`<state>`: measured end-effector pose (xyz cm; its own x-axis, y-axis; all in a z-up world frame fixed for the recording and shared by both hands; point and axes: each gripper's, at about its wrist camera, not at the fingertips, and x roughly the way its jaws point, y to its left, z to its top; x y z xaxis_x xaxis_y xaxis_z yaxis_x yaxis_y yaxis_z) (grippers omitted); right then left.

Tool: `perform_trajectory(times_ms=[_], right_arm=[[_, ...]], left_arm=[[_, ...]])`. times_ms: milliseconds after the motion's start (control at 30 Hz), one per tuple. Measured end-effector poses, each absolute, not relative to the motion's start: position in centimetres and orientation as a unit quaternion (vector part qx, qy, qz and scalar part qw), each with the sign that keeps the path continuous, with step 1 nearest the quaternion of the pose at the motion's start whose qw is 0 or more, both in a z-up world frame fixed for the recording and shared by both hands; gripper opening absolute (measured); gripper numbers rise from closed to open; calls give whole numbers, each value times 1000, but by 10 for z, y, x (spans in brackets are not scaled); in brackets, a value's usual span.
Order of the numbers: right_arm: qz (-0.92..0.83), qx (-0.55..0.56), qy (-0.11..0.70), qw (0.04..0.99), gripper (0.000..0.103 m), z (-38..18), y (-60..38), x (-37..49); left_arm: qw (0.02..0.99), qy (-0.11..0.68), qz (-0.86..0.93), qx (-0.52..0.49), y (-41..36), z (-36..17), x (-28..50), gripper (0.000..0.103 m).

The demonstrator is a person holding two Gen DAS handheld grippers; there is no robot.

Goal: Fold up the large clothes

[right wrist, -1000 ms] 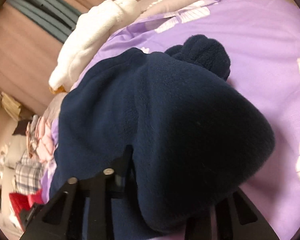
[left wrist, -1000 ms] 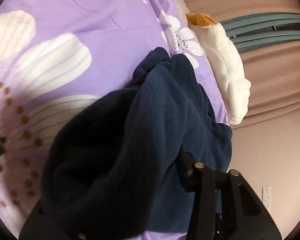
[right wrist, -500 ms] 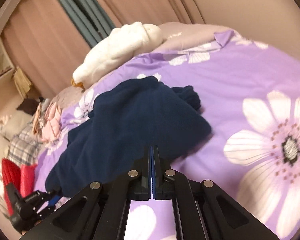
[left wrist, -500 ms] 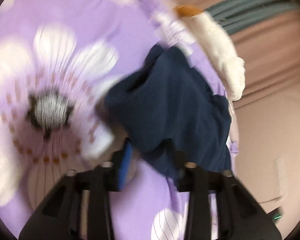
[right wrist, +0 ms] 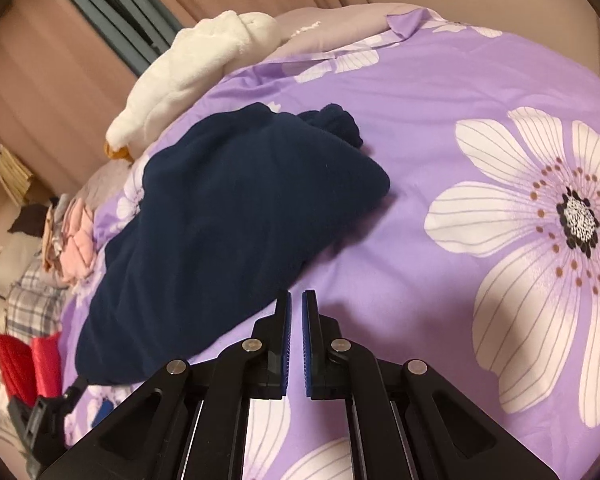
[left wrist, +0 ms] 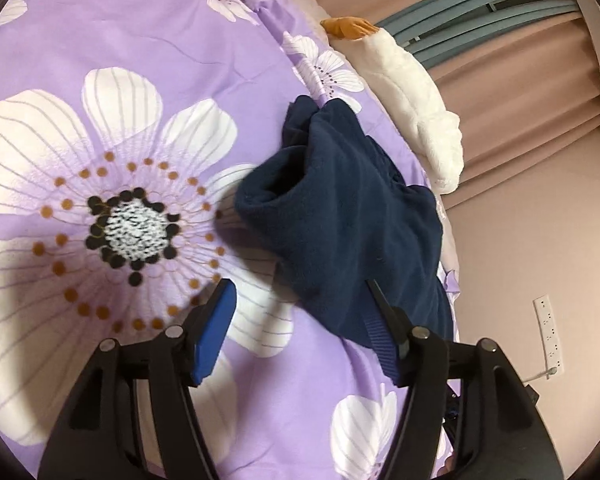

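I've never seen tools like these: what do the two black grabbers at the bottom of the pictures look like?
Both the left gripper and the right gripper are matte black, built of angular struts with open cut-outs and round silver pins at the joints. Each has two flat, narrow jaws faced with ribbed blue pads. No cables, markings or sleeves show.

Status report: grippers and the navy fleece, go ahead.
Left gripper open, just widened, empty. Right gripper nearly shut, empty. Navy fleece lies bunched on the purple bedspread. Nothing in the way.
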<state>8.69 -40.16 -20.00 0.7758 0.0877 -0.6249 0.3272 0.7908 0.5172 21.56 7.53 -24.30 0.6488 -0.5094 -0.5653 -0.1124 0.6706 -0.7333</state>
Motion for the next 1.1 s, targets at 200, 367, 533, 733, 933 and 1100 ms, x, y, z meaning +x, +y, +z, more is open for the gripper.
perform_trajectory(times_ms=[200,367,533,733,933,1100], right_arm=[[-61,338,330,879,35,-203,-404,86],[-55,360,316,876,57,-202,-407,81],[-51,357,313,879,57,-200,-406,78],[-42,356,322,876,57,-203,-407,78],[-36,380,292,877,85,-203,-416,68],[-42,387,304,870,87,-207,-423,66]], left_arm=[[815,406,-156,-383,81,-250,205,75],[812,396,-177,-392,75,-245,203,85],[821,388,-182,-378,68,-241,200,92],[824,377,-171,-388,67,-236,198,103],[812,386,-181,-398,67,-239,202,103],[802,392,-182,-412,71,-241,205,103]])
